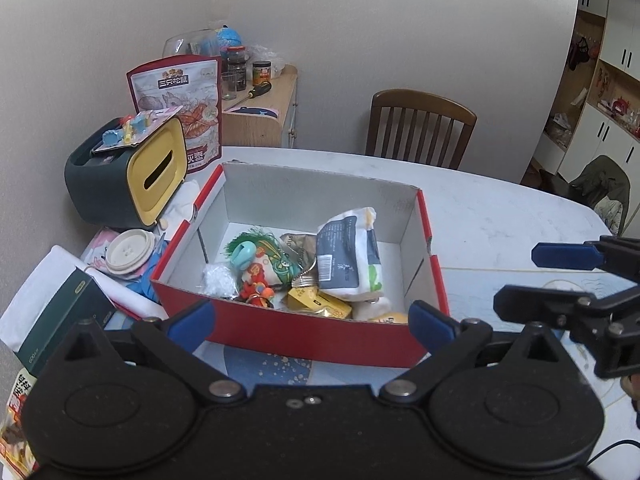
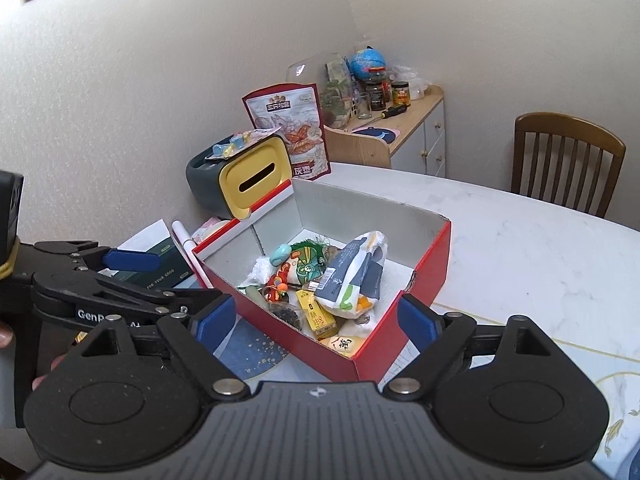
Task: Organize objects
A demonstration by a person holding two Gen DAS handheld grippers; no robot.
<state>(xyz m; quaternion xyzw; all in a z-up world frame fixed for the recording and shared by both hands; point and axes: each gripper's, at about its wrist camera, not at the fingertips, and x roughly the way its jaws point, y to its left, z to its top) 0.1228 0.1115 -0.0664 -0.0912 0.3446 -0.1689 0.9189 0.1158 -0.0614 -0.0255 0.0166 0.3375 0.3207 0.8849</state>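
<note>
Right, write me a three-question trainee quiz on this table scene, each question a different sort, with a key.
1. True or false: the left gripper is shut on an item from the red box.
2. Multiple choice: where does the yellow carton lie?
A. on the wooden chair
B. inside the red box
C. on top of the tissue holder
3. Fill in the blank: the tissue holder with the yellow front stands against the wall, in front of a tall red snack ____.

Key
1. False: both the left gripper and the right gripper are open and hold nothing.
2. B
3. bag
</note>
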